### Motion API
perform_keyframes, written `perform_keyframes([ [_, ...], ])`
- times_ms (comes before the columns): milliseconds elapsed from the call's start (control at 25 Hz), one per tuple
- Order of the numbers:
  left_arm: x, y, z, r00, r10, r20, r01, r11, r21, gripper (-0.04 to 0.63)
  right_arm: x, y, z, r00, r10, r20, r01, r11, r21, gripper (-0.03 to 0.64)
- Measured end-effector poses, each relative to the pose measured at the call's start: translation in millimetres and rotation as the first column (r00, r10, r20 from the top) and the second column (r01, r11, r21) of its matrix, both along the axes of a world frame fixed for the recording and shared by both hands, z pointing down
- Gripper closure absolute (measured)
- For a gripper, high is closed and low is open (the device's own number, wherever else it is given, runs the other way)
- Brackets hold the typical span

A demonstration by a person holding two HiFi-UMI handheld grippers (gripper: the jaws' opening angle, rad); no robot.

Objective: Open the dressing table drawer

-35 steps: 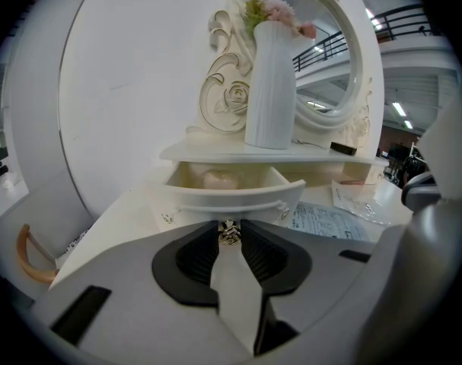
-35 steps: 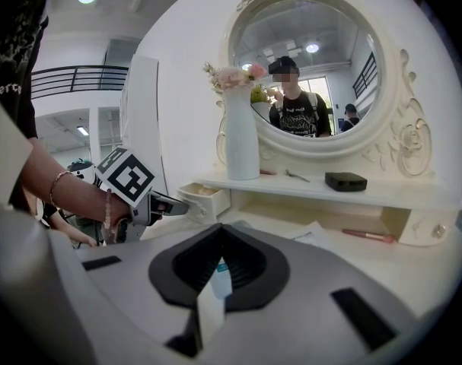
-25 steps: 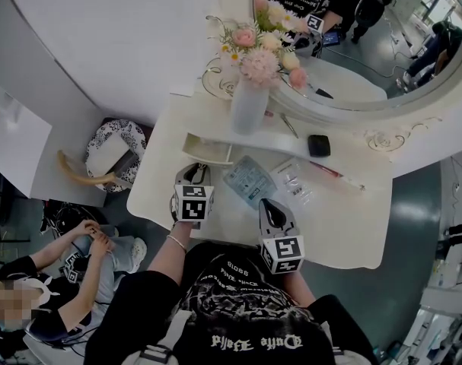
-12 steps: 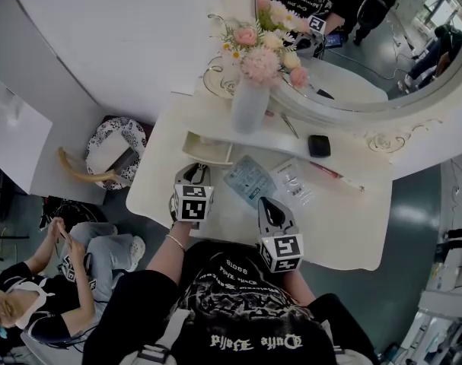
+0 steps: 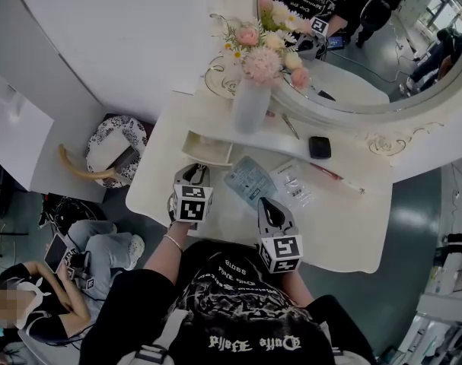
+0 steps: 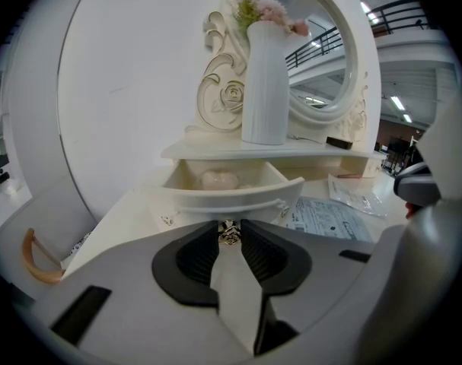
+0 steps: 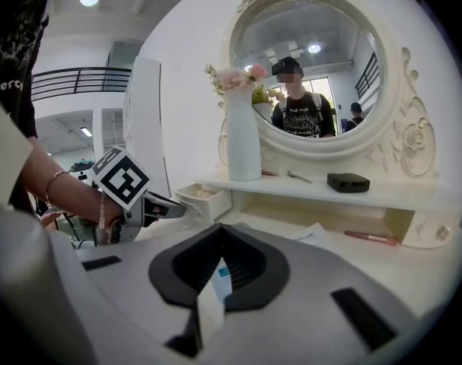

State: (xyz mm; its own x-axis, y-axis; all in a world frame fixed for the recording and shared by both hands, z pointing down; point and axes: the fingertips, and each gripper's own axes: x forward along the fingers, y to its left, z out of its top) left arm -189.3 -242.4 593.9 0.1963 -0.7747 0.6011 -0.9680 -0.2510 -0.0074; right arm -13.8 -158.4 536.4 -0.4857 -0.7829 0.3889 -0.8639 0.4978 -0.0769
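Note:
The small left drawer (image 5: 206,148) of the white dressing table (image 5: 352,226) stands pulled out from under the shelf. In the left gripper view its curved front (image 6: 238,197) is just beyond the jaws and a pale round thing (image 6: 218,179) lies inside. My left gripper (image 6: 229,234) is shut on the drawer's little metal knob (image 6: 229,233); in the head view this gripper (image 5: 194,175) sits at the drawer front. My right gripper (image 5: 266,207) hovers over the tabletop to the right, shut with nothing held. In the right gripper view, the left gripper (image 7: 168,211) meets the drawer (image 7: 205,199).
A white vase of flowers (image 5: 250,105) stands on the shelf above the drawer, with the oval mirror (image 5: 352,44) behind. A black case (image 5: 318,147), plastic packets (image 5: 250,179) and a pink pen (image 5: 329,172) lie on the table. A person (image 5: 40,295) sits at lower left by a stool (image 5: 113,152).
Both grippers and the drawer stay as they were. The seated person at lower left has lowered their arms and shifted.

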Motion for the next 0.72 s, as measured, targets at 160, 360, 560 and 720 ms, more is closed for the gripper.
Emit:
perform_keyframes([
  [160,-0.4,2.6,0.8,1.0,-0.003,-0.005,0.003,1.0,0.0,0.492,-0.5,1.0,2.4,1.0,-0.002,-0.006,0.002,1.0,-0.007,0.606],
  [360,-0.7,3.3,1.6,1.0,-0.001,-0.008,0.001,1.0,0.002,0.492,-1.5,2.2,2.8,1.0,-0.002,-0.009,0.002,1.0,-0.01,0.606],
  [560,-1.3,3.2,-4.0,0.999,-0.008,-0.04,0.009,1.0,0.02,0.491,-1.0,1.9,2.6,1.0,0.0,0.001,0.0,1.0,-0.012,0.606],
  [720,5.7,5.7,-1.2,0.997,0.003,-0.075,-0.002,1.0,0.021,0.451,2.4,1.6,4.1,1.0,0.009,0.017,-0.009,1.0,-0.022,0.606],
])
